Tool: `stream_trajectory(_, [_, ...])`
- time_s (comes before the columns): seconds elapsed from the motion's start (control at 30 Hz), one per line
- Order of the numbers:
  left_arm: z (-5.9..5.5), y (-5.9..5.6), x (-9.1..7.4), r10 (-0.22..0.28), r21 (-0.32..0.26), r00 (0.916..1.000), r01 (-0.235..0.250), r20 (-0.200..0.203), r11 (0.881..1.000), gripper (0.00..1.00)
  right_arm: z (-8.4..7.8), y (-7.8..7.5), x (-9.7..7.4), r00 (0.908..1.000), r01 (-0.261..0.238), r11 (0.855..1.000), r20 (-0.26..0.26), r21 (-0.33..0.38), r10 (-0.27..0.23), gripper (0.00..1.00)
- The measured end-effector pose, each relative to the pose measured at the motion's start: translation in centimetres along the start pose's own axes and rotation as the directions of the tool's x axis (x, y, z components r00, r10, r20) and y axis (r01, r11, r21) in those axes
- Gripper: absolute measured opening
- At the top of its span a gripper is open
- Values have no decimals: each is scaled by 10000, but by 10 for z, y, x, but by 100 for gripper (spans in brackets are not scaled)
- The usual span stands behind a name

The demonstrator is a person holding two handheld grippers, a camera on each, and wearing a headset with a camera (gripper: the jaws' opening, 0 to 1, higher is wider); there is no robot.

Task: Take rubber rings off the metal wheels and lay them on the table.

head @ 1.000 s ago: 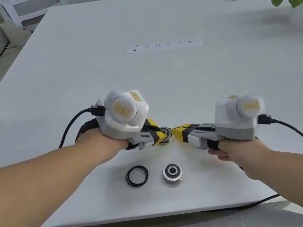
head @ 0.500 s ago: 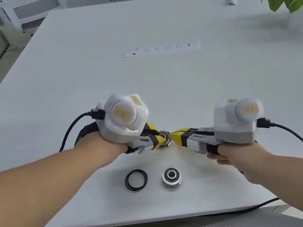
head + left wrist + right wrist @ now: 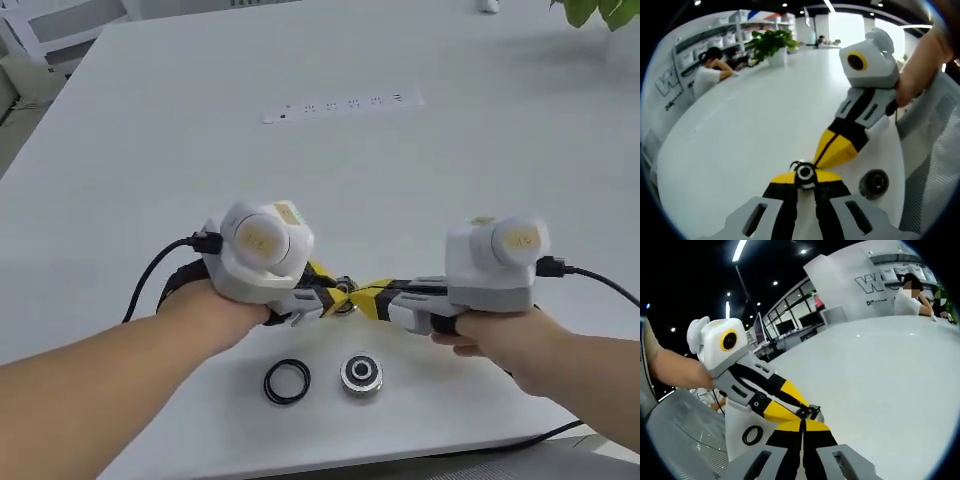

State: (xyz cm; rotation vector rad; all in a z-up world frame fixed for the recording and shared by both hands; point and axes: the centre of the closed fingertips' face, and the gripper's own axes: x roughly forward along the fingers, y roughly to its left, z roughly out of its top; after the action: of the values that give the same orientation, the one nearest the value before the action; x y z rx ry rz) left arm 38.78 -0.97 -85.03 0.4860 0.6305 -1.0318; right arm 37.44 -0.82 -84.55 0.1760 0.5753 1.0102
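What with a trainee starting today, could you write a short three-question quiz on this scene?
1. True or false: in the head view, the loose rubber ring lies left of the bare metal wheel on the table.
2. What does the left claw grip? A) a small wheel B) a screwdriver C) nothing
3. How many rubber rings lie loose on the table?
Key: 1 true; 2 A; 3 one.
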Motion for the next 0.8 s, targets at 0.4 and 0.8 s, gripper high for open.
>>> stream_trajectory(0.4, [0,-1,0,14,-107,10000,-14,15,9999,12,4,1,-2,9999,-79,9998,85,178,78,0])
stream_trajectory(0.8, [0,0,1,-11,-109,10000,10,-66,9999,13,5,8,-6,9999,-127,9994,25,334,126,0])
